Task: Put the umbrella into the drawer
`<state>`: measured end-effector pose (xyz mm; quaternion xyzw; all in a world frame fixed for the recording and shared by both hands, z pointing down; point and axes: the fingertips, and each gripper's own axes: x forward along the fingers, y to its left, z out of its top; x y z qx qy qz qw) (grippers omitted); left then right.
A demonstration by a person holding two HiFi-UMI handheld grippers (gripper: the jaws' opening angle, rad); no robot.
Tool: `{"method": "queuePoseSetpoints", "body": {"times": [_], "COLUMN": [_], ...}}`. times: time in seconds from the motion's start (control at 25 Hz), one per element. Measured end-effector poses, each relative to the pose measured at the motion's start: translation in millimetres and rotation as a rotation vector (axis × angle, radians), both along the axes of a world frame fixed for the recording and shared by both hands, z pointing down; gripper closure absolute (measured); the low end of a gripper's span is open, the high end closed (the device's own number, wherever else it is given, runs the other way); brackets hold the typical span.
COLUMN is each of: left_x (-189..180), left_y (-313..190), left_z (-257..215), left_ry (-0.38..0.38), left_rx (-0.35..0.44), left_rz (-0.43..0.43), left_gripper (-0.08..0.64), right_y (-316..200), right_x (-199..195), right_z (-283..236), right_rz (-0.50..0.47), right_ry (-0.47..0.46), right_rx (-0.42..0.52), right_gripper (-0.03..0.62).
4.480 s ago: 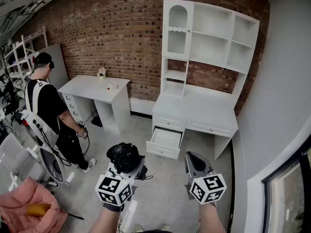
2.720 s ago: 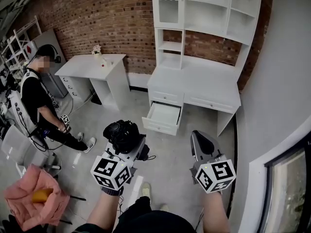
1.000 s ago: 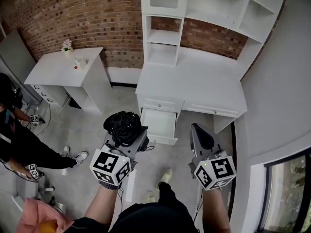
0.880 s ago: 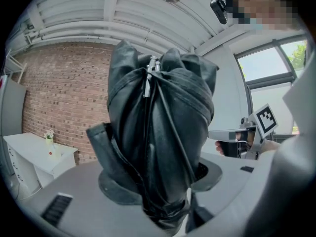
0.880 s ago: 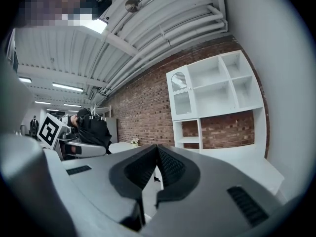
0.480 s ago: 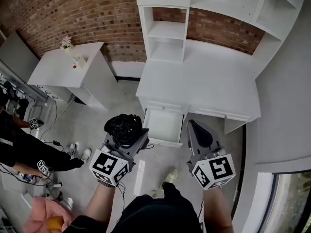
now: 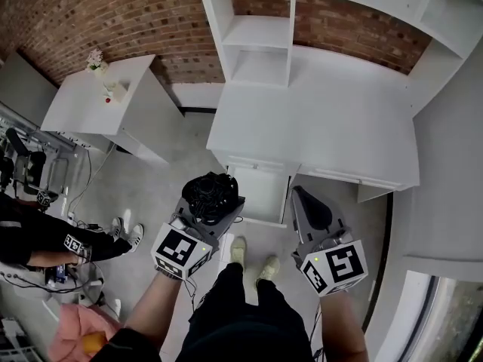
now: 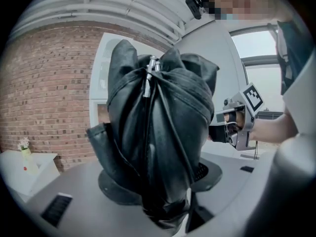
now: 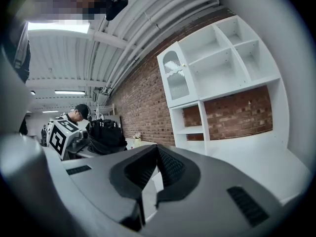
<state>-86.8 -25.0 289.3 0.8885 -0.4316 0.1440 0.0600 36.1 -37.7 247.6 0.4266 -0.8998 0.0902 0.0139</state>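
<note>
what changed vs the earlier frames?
The person walked up to the desk: the drawer, across the room before, now sits just ahead of both grippers. Nothing taken or let go. Unchanged: left gripper shut on the umbrella, right gripper shut and empty, drawer open.

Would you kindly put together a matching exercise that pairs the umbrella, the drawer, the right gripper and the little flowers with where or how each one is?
Things:
1. umbrella
2. drawer
3. right gripper
4. flowers

Places or states:
A. open, under the white desk
B. on the side table
C. empty, jaws together
D. clamped in the left gripper

Pairs: 1-D, 2-A, 3-C, 4-B
</note>
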Motion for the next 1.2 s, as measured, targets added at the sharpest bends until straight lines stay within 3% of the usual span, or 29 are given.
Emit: {"method": "queuePoseSetpoints", "body": {"times": [0.28, 0.52, 0.76, 0.88, 1.2], "left_x": [22, 23, 11, 12, 21], "left_y": [-42, -73, -102, -110, -101], "left_z": [68, 149, 222, 258, 368], "left_ry": [-0.028, -0.079, -0.126, -0.146, -0.303], "left_rx": [-0.072, -0.164, -0.199, -0.217, -0.294], "left_rz": [0.179, 0.265, 0.362, 0.395, 0.521], "left_gripper": [0.325, 0.325, 0.325, 0.325, 0.325], "right_y": [-42, -75, -102, -109, -112], "right_x": [6, -2, -22, -28, -28], "right_z": [44, 94, 149, 184, 259], "right_rz": [0.072, 0.108, 0.124, 0.157, 0.186], "right_ry": [0.001, 0.013, 0.022, -0.007, -0.017], "right_rx": [-0.023, -0.051, -0.071, -0.131, -0.201], "right_gripper": [0.589, 0.589, 0.589, 0.589, 0.589]}}
